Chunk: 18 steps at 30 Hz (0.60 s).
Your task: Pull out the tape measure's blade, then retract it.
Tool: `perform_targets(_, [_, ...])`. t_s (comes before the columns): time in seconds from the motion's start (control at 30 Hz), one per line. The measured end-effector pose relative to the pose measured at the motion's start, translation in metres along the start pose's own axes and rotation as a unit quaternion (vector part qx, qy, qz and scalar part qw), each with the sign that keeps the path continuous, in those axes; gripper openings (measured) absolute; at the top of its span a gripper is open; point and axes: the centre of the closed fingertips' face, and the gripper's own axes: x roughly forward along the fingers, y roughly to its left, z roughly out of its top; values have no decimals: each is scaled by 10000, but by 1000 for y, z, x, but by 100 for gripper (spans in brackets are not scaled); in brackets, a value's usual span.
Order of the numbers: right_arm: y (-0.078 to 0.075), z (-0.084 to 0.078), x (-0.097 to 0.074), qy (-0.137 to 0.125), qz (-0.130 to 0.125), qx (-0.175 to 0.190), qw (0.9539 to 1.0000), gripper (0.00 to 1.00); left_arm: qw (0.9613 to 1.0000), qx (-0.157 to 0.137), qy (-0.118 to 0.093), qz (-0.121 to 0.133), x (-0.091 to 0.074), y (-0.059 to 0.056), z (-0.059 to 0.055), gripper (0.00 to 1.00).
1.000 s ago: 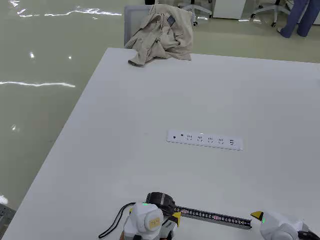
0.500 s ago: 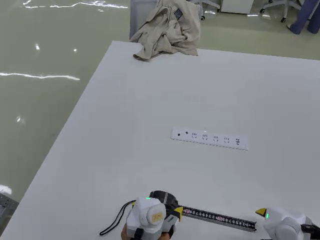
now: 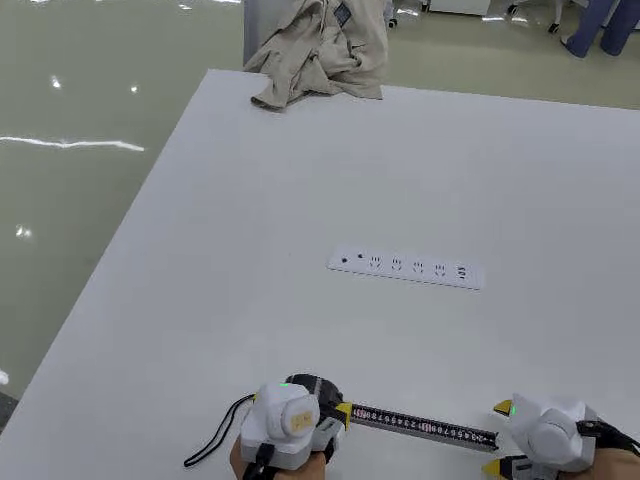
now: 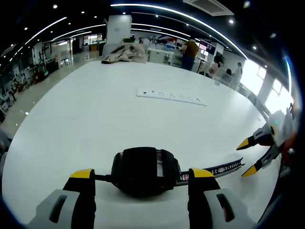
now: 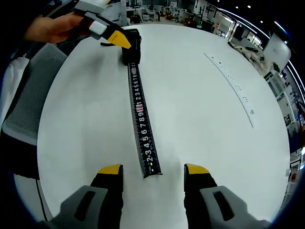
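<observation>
Left gripper point(image 4: 142, 173) sits astride the case point(image 5: 131, 45), one jaw on each flank. Its own view shows a sliver of gap on both sides, so I cannot tell whether I am pinching the case or just fencing it in. Right gripper point(image 5: 153, 170) stands wide, its jaws either side of the blade point(image 5: 142, 114) end and touching neither edge.

I judge the step to be taking that end for the pull. To do it well I'd centre the right jaws on the last bit of blade and close flat across its width, so it can't twist or slip out sideways. The left side matters as much: the case needs a firm squeeze before I draw, or it will simply slide along the table point(image 3: 300, 180) after the blade. Then I'd pull straight along the blade's own line, low to the table, so it doesn't buckle. For the return I'd walk the end back rather than let it snap home.

Case and blade lie at the near edge of the table. The case is to my left, and the blade runs flat and straight from it to the right gripper, with the power strip point(image 3: 405, 270) well beyond. The case is black and rounded, with a greyish band across its top. A thin black strap point(image 3: 215, 445) loops off its left side. The blade is black with white numerals and a few reddish ones partway along; no kink shows
</observation>
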Motion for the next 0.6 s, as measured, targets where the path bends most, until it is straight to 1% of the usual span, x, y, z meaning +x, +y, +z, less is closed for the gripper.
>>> perform_targets(0.27, [-4, -5, 7, 109, 203, -115, 9997, 46, 10000, 51, 45, 7, 6, 1, 0, 75])
perform_targets(0.33, [-4, -5, 6, 135, 215, -134, 9996, 43, 10000, 58, 48, 3, 7, 1, 1, 75])
perform_targets(0.43, [-4, -6, 8, 154, 264, -105, 9995, 42, 10000, 50, 50, 7, 9, 2, 2, 74])
perform_targets(0.53, [-3, -9, 10, 200, 305, -171, 9992, 39, 10000, 72, 62, 7, 8, 2, 2, 73])
perform_targets(0.57, [-3, -8, 10, 176, 315, -190, 9992, 39, 10000, 70, 62, -1, 9, 1, 2, 73])
perform_targets(0.6, [-3, -8, 10, 189, 319, -193, 9991, 36, 9999, 76, 77, -2, 10, 1, 1, 73])
